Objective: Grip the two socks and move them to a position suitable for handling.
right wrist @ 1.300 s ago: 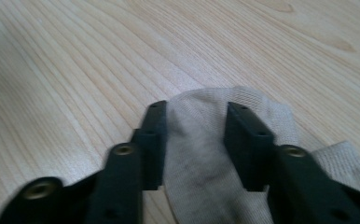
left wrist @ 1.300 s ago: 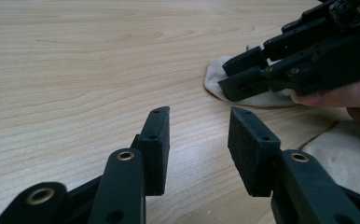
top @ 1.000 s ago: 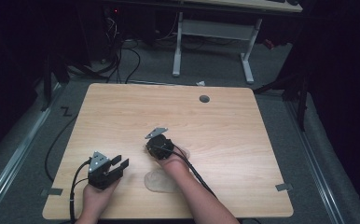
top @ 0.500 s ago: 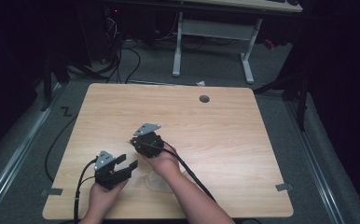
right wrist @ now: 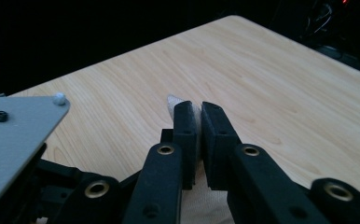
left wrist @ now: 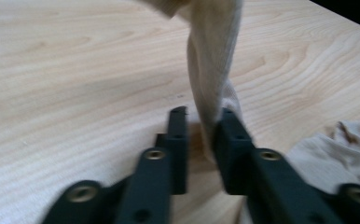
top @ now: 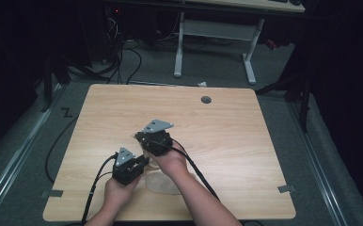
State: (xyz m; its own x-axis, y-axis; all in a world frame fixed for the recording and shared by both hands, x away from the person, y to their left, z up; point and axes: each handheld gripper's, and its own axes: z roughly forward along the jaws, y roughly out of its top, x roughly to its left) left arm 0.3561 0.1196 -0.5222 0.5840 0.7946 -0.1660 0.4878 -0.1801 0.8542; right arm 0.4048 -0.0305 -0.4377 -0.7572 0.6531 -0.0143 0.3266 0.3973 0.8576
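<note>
My left gripper (left wrist: 200, 140) has just been closing around the hanging cream ribbed knit sock (left wrist: 213, 65); my right gripper (right wrist: 197, 122), raised since, pinches its edge.

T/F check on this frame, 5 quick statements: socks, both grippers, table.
1. The right gripper is shut on a beige sock. True.
2. The left gripper has that sock between its jaws. True; its jaws have just been closing.
3. The sock lies flat on the table. False: it hangs stretched upward from the left gripper.
4. A second piece of beige fabric lies on the table beside the left gripper. True.
5. The table is black metal. False: light wood grain.
</note>
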